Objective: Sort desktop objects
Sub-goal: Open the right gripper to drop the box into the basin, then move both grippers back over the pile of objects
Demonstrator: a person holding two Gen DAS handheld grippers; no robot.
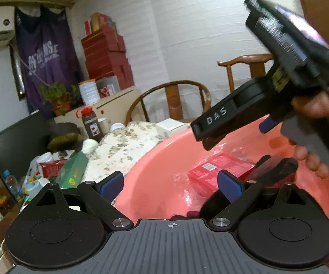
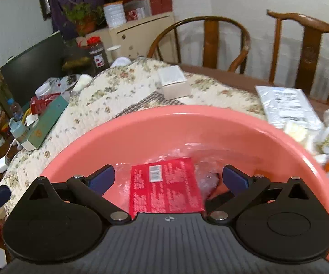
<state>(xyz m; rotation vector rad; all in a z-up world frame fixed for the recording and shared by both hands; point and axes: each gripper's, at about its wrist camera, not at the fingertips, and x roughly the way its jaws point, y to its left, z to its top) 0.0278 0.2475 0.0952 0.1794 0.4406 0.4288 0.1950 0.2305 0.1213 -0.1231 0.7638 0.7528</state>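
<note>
Two grippers, both released with nothing between the jaws: our left gripper (image 1: 171,182) and right gripper (image 2: 168,178) hang over the pink basin (image 2: 123,123). We count one red box (image 2: 164,185) plus clear wrap already in the basin, box dead ahead at 12 o'clock of the right gripper. Plenty left on the bench: white box (image 2: 173,82) at 12, green box (image 2: 45,123) at 10.
</note>
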